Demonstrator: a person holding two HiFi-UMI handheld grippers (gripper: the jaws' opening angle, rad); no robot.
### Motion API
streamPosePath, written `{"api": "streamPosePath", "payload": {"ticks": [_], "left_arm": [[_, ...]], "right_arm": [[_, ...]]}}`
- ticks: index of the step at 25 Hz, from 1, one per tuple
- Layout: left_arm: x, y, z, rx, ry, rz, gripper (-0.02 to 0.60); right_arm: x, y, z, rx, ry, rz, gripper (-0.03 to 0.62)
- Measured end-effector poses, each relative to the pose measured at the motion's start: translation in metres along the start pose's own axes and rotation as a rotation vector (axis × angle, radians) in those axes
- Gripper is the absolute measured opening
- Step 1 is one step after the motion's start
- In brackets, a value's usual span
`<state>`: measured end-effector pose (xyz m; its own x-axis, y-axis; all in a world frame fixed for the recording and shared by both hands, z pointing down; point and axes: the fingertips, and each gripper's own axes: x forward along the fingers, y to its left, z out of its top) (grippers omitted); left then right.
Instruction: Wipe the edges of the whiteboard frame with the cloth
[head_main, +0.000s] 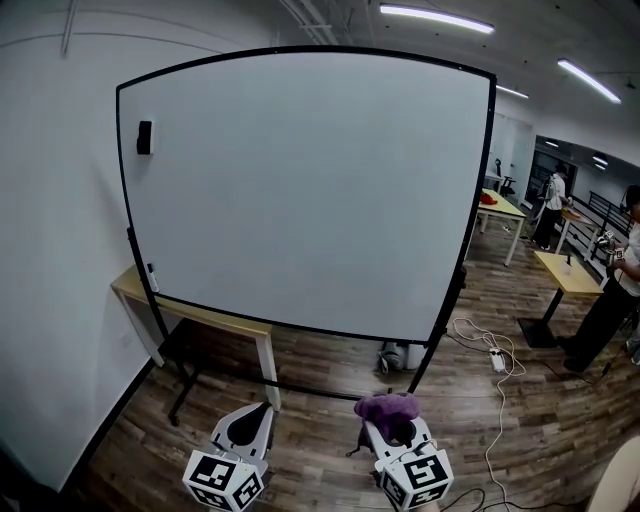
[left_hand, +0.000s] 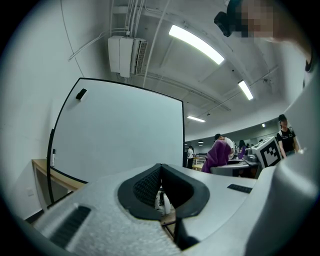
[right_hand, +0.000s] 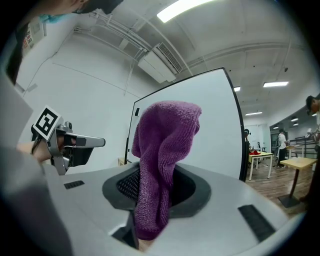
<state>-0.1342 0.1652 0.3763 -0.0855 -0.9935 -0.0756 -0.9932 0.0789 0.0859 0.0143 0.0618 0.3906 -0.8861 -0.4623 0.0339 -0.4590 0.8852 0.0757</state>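
Far ahead stands the whiteboard frame (head_main: 485, 200); your right gripper (head_main: 393, 430) pinches the cloth (head_main: 388, 406), left gripper (head_main: 260, 410) pressed together, empty; friction along the edge could tug it free

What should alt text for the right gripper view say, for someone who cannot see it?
A purple cloth stands clamped between the right gripper's jaws, in front of a large black-framed whiteboard. The left gripper shows at the left.
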Motion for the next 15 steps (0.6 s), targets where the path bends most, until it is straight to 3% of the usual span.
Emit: {"api": "streamPosePath", "payload": {"ticks": [15], "left_arm": [[-0.014, 0.015, -0.001, -0.006, -0.02, -0.011, 0.017]], "right_arm": [[0.006, 0.027, 0.007, -0.016, -0.005, 0.009, 0.117]]}}
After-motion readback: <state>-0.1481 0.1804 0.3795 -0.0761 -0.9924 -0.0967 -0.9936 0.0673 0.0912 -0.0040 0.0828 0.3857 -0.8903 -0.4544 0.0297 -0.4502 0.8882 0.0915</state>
